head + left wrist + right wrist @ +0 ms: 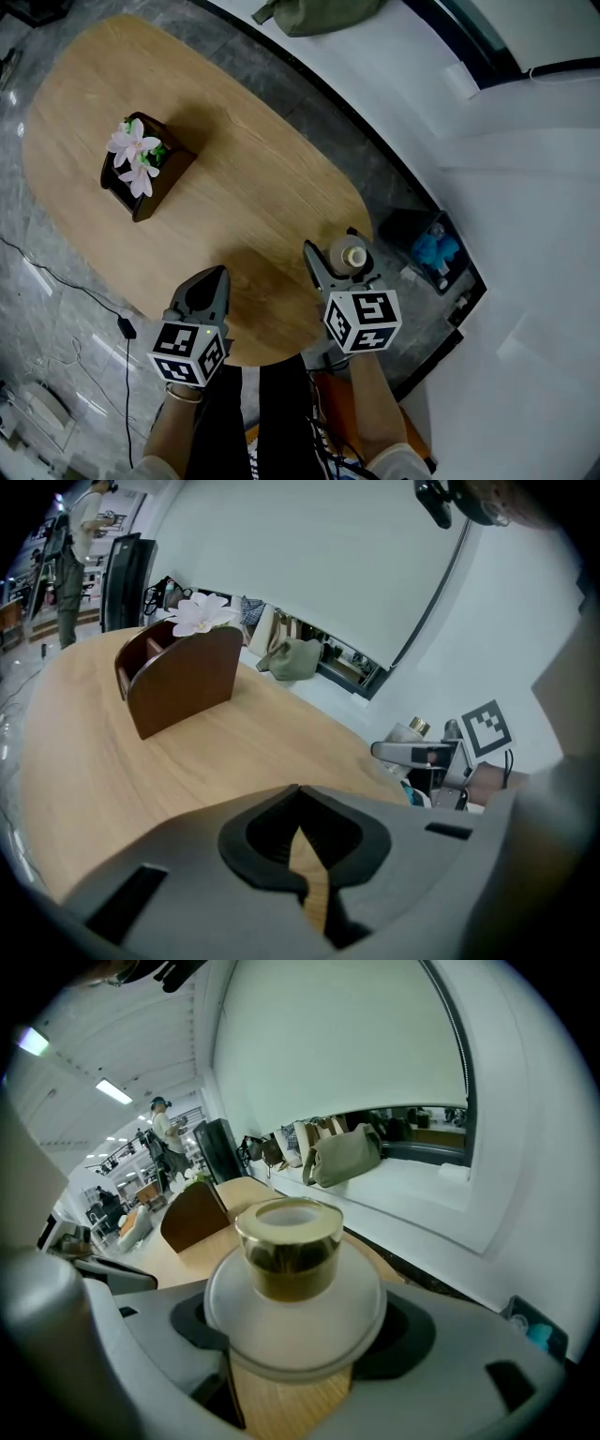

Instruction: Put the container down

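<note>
At the right edge of the oval light-wood table (253,187), the frosted white round container with a gold cap (292,1269) is clamped between the jaws of the right gripper (337,253). The left gripper (214,279) hovers at the near edge, jaws together with nothing between them. A brown wooden holder with pink flowers (165,184) stands well apart.

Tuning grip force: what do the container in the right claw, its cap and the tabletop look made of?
Container: frosted translucent white, likely plastic or glass; matte, milky body.
Cap: shiny gold, metal or metallised plastic; mirror reflections.
Tabletop: light wood or wood-look laminate, matte, visible grain.
</note>
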`<state>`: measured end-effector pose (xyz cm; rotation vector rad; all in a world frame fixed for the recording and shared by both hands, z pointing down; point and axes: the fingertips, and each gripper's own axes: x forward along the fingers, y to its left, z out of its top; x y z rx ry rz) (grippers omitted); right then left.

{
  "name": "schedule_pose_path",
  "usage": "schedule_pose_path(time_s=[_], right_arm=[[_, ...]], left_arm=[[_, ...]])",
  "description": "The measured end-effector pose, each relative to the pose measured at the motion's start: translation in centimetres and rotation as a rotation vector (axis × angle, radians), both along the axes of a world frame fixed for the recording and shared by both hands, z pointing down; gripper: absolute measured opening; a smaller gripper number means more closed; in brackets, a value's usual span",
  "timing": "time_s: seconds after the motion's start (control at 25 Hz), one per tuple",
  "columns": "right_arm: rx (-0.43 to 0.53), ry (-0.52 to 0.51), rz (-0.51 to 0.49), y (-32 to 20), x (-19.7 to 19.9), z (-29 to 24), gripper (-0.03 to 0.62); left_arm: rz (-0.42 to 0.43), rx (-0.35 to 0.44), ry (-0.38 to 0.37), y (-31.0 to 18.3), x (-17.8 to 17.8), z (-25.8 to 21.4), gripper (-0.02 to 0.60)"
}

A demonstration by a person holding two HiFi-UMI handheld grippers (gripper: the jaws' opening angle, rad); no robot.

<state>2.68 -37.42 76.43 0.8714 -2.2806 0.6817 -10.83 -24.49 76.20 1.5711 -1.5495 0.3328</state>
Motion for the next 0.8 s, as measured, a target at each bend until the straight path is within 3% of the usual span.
schedule_pose_path(time_s=[0.8], right_arm=[[-0.055, 0.073, -0.027, -1.8, -0.1, 3.7, 0.345]], left_arm=[[0.013, -0.027, 0.015, -0.7, -0.3, 1.9, 0.008]])
